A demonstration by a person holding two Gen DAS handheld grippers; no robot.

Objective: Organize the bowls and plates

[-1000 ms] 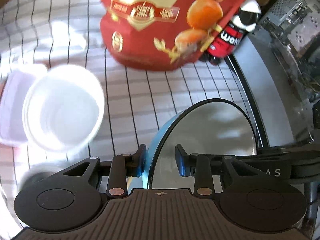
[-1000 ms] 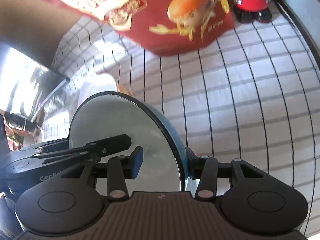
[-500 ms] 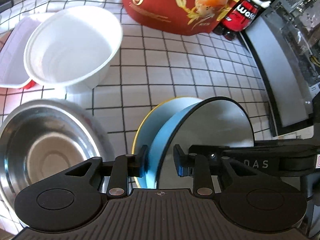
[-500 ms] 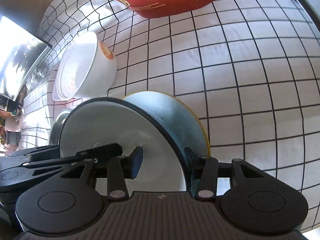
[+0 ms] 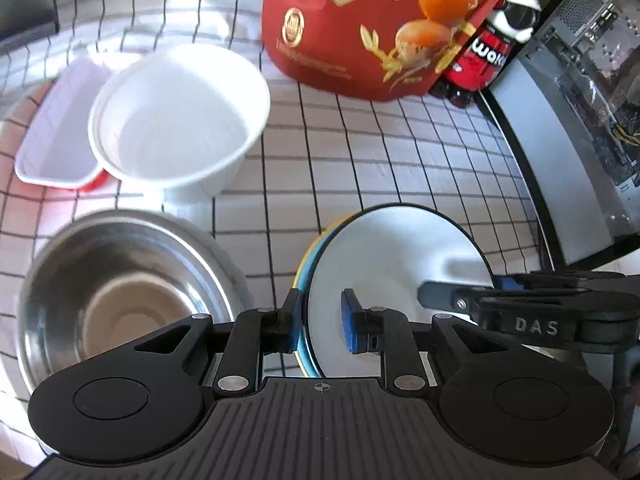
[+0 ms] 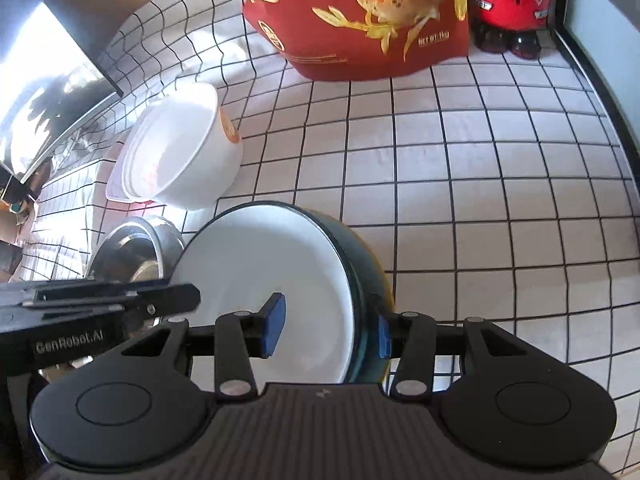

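Note:
A blue plate with a white face (image 5: pixel 384 264) (image 6: pixel 280 280) rests on a yellow-rimmed plate (image 5: pixel 301 276) on the checked cloth. My left gripper (image 5: pixel 320 324) straddles the blue plate's left rim with its jaws parted and a gap at the inner pad. My right gripper (image 6: pixel 326 330) straddles the right rim, jaws wide apart. Each gripper shows in the other's view. A steel bowl (image 5: pixel 116 300) (image 6: pixel 132 252) sits to the left. A white bowl (image 5: pixel 180 116) (image 6: pixel 180 148) stands behind it.
A white rectangular tray (image 5: pixel 56 132) lies beside the white bowl. A red snack bag (image 5: pixel 372 28) (image 6: pixel 360 16) and a dark soda bottle (image 5: pixel 488 52) (image 6: pixel 508 0) stand at the back. A computer case (image 5: pixel 580 100) borders the right side.
The blue plate has come down from tilted in the air onto the yellow-rimmed plate. Both grippers' jaws have widened off its rim.

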